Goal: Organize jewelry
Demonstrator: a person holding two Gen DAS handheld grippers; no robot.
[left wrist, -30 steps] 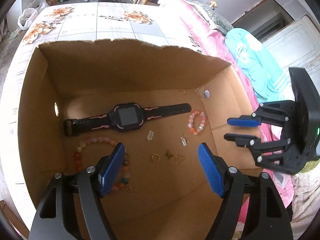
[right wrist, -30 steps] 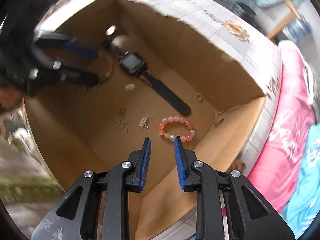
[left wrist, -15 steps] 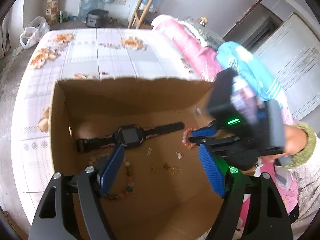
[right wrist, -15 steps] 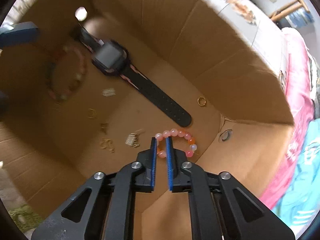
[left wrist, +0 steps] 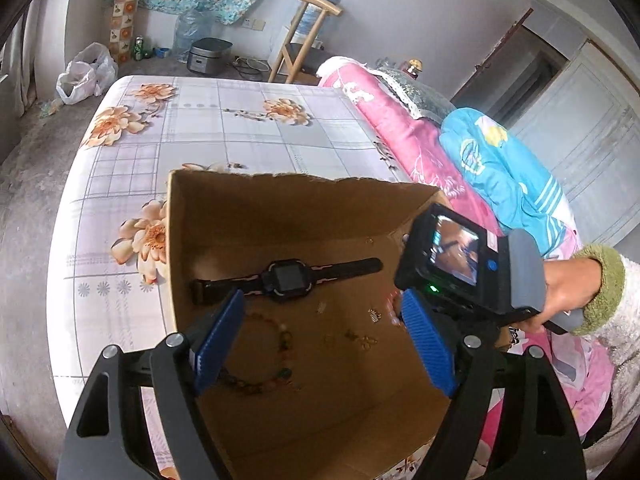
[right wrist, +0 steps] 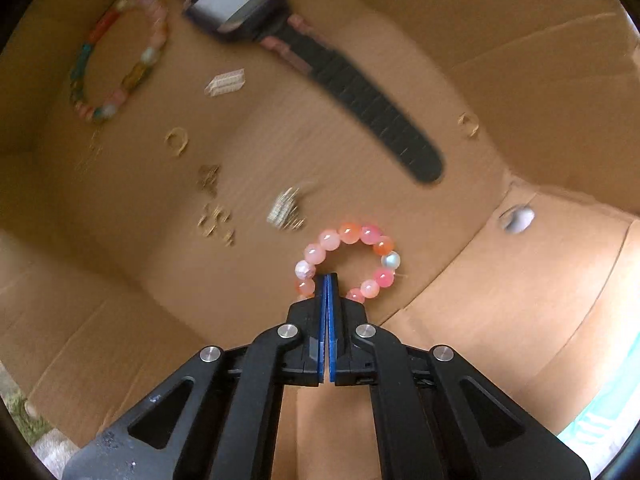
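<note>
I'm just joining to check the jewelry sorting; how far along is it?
Nothing looks sorted yet: the watch, multicolored bracelet and small gold pieces lie loose in the cardboard box. In hand: the right gripper is shut, tips at the pink bead bracelet; whether it grips the string is unclear. The left gripper hangs open above. Everything remains.

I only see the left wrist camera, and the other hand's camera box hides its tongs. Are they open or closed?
Observer: Closed. The right tongs have their blue pads pressed together.
Operator: What are they touching?
Observer: Their tips sit at the near edge of the pink bead bracelet. I cannot tell whether they pinch its string.
Operator: Anything else hidden from me?
Observer: An oval hole in the cardboard box wall, right of that bracelet.
</note>
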